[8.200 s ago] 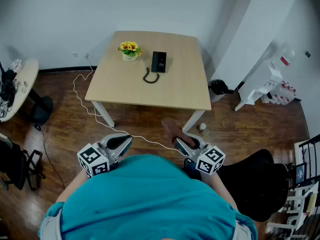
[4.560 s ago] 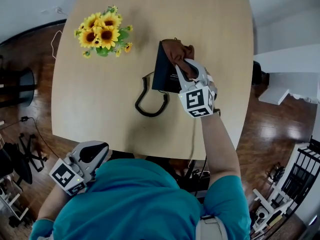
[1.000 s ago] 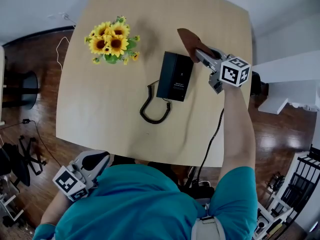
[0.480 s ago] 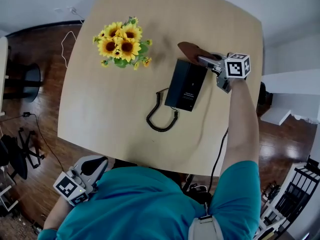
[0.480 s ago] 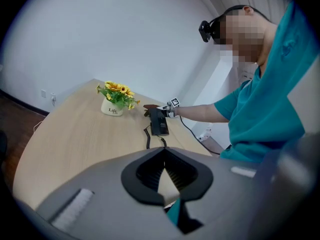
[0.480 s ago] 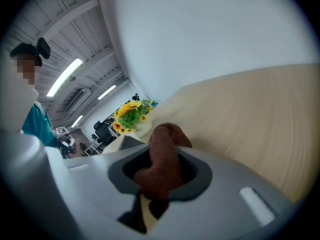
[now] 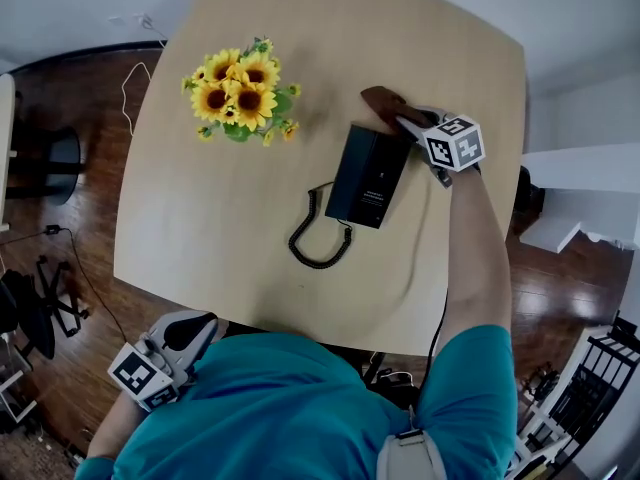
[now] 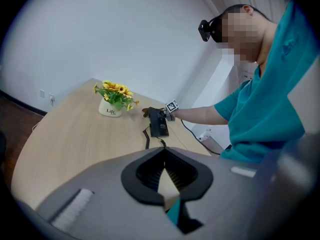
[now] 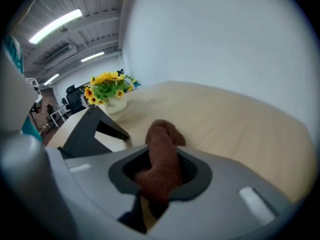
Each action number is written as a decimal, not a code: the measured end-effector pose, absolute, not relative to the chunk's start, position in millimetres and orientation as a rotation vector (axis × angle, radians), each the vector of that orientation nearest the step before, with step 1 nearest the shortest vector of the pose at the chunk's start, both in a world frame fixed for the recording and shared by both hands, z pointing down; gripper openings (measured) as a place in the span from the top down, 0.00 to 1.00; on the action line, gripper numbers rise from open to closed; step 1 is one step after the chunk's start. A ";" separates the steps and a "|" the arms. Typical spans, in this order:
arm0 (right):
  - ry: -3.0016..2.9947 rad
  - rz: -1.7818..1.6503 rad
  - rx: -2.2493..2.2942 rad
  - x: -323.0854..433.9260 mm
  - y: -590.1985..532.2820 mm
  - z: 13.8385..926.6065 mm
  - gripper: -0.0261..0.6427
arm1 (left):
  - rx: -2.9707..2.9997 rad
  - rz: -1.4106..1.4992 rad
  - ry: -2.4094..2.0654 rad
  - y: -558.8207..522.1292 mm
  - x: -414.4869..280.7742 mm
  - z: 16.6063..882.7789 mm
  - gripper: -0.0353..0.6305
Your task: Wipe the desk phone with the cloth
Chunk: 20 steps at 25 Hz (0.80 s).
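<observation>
Surface: a pale wooden table [image 7: 220,238] with rounded corners, mostly bare.
Room: dark wood floor [image 7: 70,88], white wall [image 8: 125,39], and a thin white cable [image 7: 127,68] on the floor.
Right gripper [image 7: 405,123]: jaws pinching a brown cloth [image 7: 383,99], whose free end sticks out ahead of them over the tabletop.
Desk phone [image 7: 367,176]: black, lying just left of the right gripper. Its far right corner is close to the cloth, but whether they touch cannot be told.
Cord [image 7: 318,238]: black and coiled, looping off the phone's near end.
Sunflowers [image 7: 240,100]: in a white pot, well to the left of the right gripper, beyond the phone.
Left gripper [image 7: 185,333]: jaws pressed together, holding nothing. It sits below the table's near edge, beside the person's teal shirt [image 7: 280,408].
Change: several seconds ago the cloth lay on the phone's far end; now it sits off the far right corner. The left gripper has kept its place.
</observation>
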State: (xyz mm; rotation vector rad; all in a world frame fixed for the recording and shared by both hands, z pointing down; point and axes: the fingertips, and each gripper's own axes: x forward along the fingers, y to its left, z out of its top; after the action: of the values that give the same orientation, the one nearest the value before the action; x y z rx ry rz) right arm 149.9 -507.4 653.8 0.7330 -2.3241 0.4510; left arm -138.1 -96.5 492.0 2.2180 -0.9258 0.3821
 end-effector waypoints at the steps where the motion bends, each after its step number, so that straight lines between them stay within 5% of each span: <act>1: -2.339 0.416 0.806 156.8 -510.6 643.2 0.83 | 2.224 0.384 -0.924 -97.4 -137.4 492.0 0.94; 8: -2.566 0.104 0.931 149.1 -440.2 523.8 0.83 | 2.245 0.388 -0.888 -103.0 -132.4 486.7 0.94; 13: -2.420 -0.073 0.772 110.6 -399.5 557.7 0.83 | 2.299 0.416 -0.848 -103.6 -127.5 487.2 0.94; 20: -2.309 -0.033 0.894 162.7 -383.9 579.8 0.83 | 2.305 0.421 -0.832 -101.5 -125.2 485.7 0.94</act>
State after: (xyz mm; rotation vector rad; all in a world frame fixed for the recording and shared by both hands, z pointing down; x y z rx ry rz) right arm 162.7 -383.9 579.8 0.8941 -2.3090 -0.0332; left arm -125.2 -101.5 485.7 2.3053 -0.8316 0.4209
